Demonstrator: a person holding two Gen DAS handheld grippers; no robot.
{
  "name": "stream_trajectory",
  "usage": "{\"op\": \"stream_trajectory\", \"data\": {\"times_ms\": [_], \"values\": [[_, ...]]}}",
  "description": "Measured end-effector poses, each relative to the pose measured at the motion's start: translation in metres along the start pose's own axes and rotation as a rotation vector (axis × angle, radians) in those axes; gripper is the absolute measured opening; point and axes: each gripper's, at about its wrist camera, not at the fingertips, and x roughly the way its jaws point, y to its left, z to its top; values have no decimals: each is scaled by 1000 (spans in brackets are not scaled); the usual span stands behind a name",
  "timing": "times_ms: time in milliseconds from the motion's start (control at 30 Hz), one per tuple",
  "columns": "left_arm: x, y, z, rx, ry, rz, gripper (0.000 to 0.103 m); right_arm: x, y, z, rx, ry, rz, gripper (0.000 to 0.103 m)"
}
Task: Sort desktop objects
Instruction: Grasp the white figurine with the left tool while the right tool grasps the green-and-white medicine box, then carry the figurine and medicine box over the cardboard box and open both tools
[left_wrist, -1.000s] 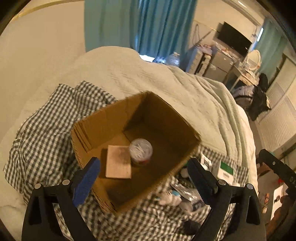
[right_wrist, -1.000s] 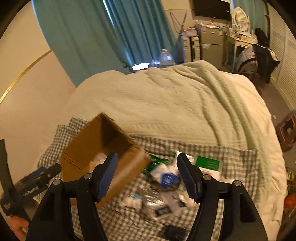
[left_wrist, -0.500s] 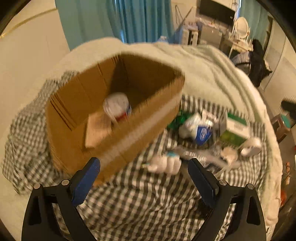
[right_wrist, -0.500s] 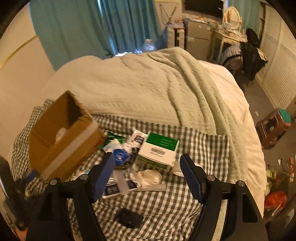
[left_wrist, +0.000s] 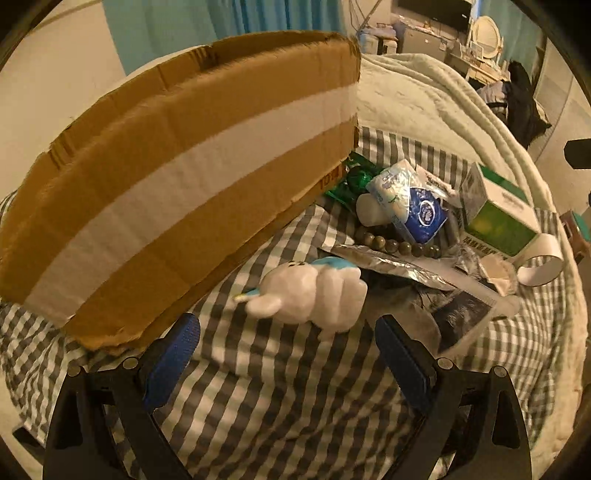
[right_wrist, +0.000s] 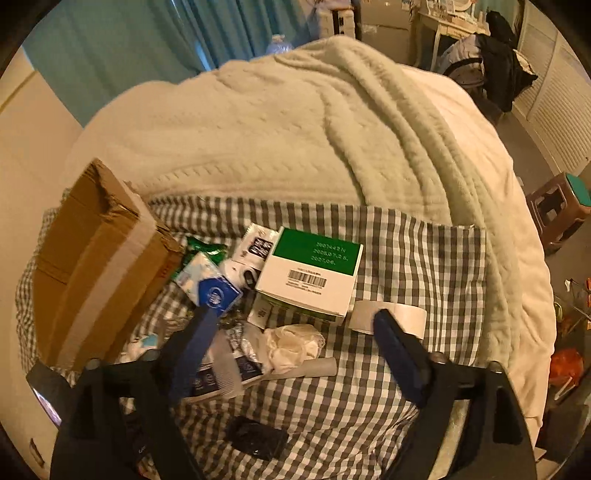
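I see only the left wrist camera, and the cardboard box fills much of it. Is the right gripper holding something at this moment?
Observer: No. The right gripper is open. Its jaws have just been opening, and nothing is between them.
Operator: Does anything lie in front of the pile that I miss?
Observer: Yes. A small black object lies alone on the checked cloth, on the near side of the pile.
Operator: What is on the top of the green and white box?
Observer: The top of the green and white box has a green panel with printed numbers and, below it, a barcode label.
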Motion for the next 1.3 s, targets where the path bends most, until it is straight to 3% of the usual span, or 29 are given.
{"op": "stream_trajectory", "data": {"times_ms": [167,300,467,567,733,833,1000,1200,1300], "values": [[18,7,5,-53,4,-10,98,24,-2,5,65,58,-62,97],[29,17,4,-120,19,-42,98,50,-9,8,146,126,-39,103],[38,21,1,-139,1,-34,98,84,-7,15,259,195,-24,103],[37,23,2,-137,-25,-44,96,103,-3,20,279,216,-84,103],[42,27,6,-138,-41,-80,83,125,8,33,170,226,-287,103],[44,27,8,-128,-45,-85,81,134,2,32,190,257,-374,103],[42,28,7,-123,-57,-94,74,137,-10,29,267,269,-359,103],[36,27,7,-108,-55,-87,74,136,-8,24,305,297,-362,103],[35,26,7,-107,-58,-89,74,126,-12,24,347,262,-349,103]]}}
